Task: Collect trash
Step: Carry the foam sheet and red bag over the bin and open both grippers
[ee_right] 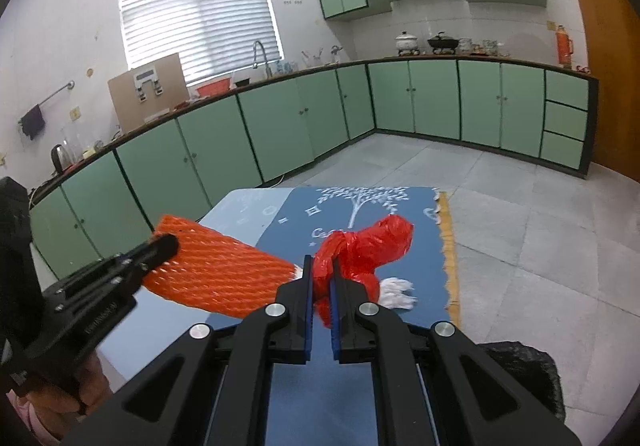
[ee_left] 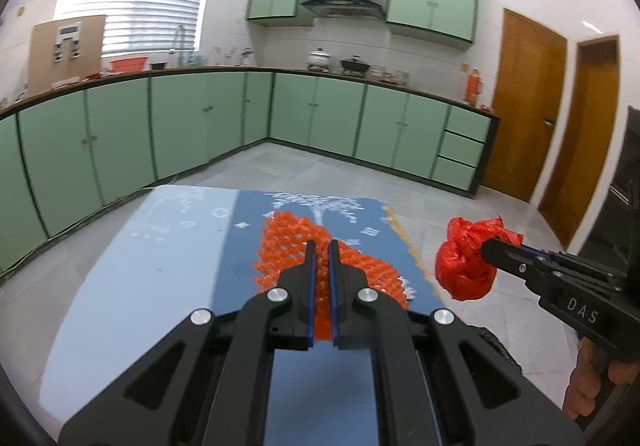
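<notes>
My left gripper (ee_left: 321,251) is shut on an orange foam net sleeve (ee_left: 288,246), held above the blue tablecloth (ee_left: 240,254). In the right wrist view the same sleeve (ee_right: 216,274) sticks out sideways from the left gripper (ee_right: 170,243). My right gripper (ee_right: 321,266) is shut on a crumpled red plastic bag (ee_right: 368,242), lifted off the table. The left wrist view shows that bag (ee_left: 464,270) bunched at the tip of the right gripper (ee_left: 487,248), off the table's right edge. A white crumpled tissue (ee_right: 396,292) lies on the cloth (ee_right: 420,246) beyond the bag.
A black bag (ee_right: 520,370) sits low at the right beside the table. Green kitchen cabinets (ee_left: 180,126) line the far walls, with grey tiled floor (ee_right: 520,214) between them and the table. Wooden doors (ee_left: 524,106) stand at the right.
</notes>
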Demonstrator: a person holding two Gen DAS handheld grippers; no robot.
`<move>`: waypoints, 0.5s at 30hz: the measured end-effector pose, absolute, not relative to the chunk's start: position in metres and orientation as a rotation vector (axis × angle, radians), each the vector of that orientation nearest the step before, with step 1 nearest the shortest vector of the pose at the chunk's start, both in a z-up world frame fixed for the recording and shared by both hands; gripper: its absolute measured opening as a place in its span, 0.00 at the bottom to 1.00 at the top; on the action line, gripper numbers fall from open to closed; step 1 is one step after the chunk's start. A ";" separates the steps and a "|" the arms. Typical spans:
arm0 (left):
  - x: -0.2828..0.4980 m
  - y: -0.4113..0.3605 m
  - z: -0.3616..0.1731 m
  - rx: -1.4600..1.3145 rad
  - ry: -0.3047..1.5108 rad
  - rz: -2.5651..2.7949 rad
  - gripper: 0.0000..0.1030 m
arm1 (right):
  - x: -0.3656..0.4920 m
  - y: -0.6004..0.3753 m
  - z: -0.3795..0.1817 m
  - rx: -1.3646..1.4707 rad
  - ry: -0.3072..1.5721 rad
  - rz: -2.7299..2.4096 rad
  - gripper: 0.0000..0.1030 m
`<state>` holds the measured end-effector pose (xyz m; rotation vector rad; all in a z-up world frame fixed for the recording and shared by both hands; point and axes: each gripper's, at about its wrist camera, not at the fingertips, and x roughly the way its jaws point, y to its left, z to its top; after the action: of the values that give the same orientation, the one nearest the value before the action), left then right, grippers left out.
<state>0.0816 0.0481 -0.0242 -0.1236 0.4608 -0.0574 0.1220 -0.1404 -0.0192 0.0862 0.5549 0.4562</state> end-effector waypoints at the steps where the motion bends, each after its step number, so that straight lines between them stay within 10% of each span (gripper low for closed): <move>1: 0.083 0.042 -0.025 -0.122 0.462 -0.073 0.04 | 0.120 -0.145 -0.018 0.087 0.550 0.446 0.07; 15: 0.109 -0.058 -0.047 -0.049 0.512 -0.305 0.04 | 0.101 -0.237 -0.034 0.123 0.570 0.199 0.07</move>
<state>0.1088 -0.0580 -0.0467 -0.0491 0.5116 -0.3053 0.1008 -0.2366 -0.0342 0.1225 0.5704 0.1988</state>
